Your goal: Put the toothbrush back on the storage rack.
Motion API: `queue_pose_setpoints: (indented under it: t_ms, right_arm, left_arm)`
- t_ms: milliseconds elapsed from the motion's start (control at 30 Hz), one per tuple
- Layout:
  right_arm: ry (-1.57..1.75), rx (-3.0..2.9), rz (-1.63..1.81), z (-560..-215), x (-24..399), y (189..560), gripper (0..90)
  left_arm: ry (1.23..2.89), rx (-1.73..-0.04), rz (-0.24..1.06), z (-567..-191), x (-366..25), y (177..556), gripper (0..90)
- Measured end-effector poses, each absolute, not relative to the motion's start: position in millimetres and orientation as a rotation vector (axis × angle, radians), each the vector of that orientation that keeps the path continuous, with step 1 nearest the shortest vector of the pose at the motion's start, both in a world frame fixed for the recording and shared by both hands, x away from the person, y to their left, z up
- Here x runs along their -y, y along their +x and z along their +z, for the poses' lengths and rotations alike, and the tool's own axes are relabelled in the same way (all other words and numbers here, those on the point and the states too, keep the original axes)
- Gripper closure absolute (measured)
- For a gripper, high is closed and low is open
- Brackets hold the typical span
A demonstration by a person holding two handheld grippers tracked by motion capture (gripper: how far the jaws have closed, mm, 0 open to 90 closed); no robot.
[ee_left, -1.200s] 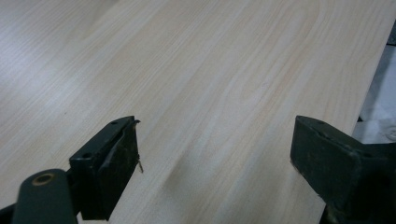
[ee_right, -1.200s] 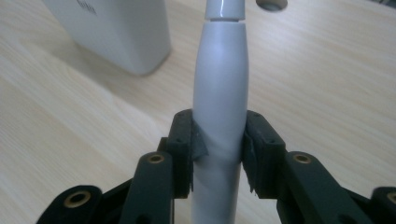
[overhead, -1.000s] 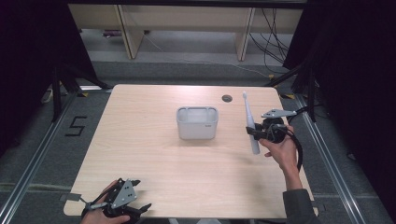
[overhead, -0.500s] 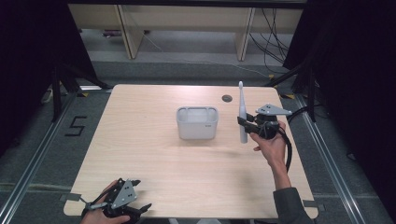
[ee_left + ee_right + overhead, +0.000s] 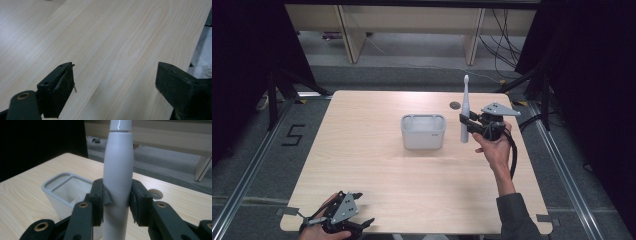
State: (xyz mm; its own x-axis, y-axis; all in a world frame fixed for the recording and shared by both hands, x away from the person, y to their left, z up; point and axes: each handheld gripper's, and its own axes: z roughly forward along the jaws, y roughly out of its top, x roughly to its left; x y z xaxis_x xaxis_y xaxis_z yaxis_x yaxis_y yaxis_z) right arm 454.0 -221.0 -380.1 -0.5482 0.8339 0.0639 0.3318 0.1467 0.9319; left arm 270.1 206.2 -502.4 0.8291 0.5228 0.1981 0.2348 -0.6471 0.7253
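A white electric toothbrush [image 5: 465, 112] stands upright in the air just right of the white holder cup [image 5: 423, 131] at the table's middle. My right gripper [image 5: 468, 125] is shut on the toothbrush's lower handle. In the right gripper view the handle [image 5: 117, 177] is pinched between both pads, and the holder cup [image 5: 65, 191] sits behind and to the left, its compartments showing nothing inside. My left gripper [image 5: 362, 222] rests at the table's front left edge, open, with bare wood between its fingers [image 5: 58, 87].
A round cable hole [image 5: 455, 105] lies in the table top behind the toothbrush. The wooden table [image 5: 377, 170] has wide bare wood in front of the cup. Shelving and cables stand beyond the far edge.
The right gripper has carried the toothbrush leftward toward the holder cup and turned it from tilted to upright. The left gripper has stayed put.
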Motion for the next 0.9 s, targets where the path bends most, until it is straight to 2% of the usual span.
queue_pose_setpoints:
  t_ms: [500, 900]
  right_arm:
    - [1.082, -1.944, 1.44, -354.1, 195.1, 474.7, 66.7]
    - [1.071, -1.96, 1.447, -350.8, 173.2, 485.9, 66.7]
  left_arm:
    - [2.277, -0.55, 0.52, -502.6, -206.1, 270.0, 14.8]
    - [2.279, -0.55, 0.514, -502.5, -206.4, 270.1, 14.8]
